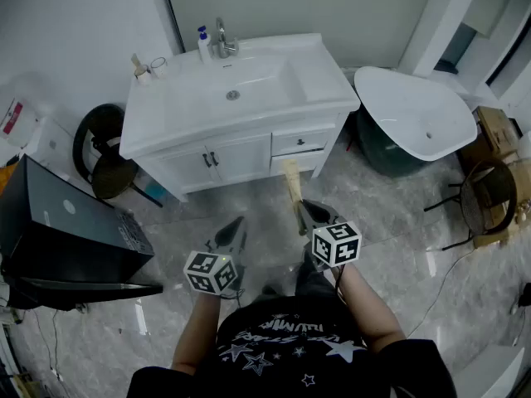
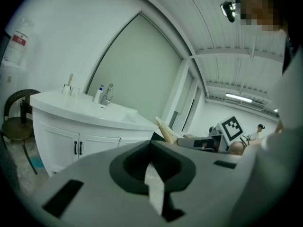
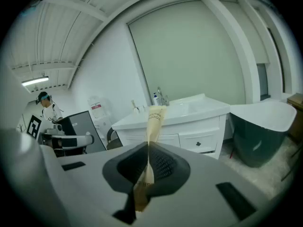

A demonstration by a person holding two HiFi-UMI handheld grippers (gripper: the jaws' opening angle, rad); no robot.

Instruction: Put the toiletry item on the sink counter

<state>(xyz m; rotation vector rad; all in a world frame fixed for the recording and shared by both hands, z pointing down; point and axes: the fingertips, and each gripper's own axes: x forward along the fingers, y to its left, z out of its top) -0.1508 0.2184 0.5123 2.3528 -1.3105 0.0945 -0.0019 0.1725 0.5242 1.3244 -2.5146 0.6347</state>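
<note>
Overhead, looking steeply down on a grey marbled floor (image 1: 398, 222). Against the far wall, a white counter (image 1: 166, 114) with a sunken basin, and cupboard doors and a drawer below. Most of its top bare, so plenty of room for setting something down. To its right, a white tub (image 1: 415, 114) over a dark base. At left, a black cabinet (image 1: 58, 230) and a round dark stool (image 1: 104, 152), half tucked behind the counter's corner.

Nearer, both tools held out side by side, aimed at the counter but well apart from it. Right gripper (image 1: 311, 218) pinching a flat tan packet (image 1: 291, 185) near its lower end, holding it upright and clear of the floor, probably for carrying across to the counter. Left gripper (image 1: 232, 235) pressed together and seemingly idle. Only a pale sliver at its seam in its own view, too blurred to name.

On the packet, print beginning "TOOTH", the rest too small to read; contents unseen. At the counter's back edge, a chrome tap (image 1: 222, 40), a small pump bottle (image 1: 203, 46) just beside it, and a clear cup (image 1: 158, 66) next to a stick-like item too small to identify. Of the person, only forearms and a dark printed shirt at the bottom edge. By the look of it, placing not yet begun.
</note>
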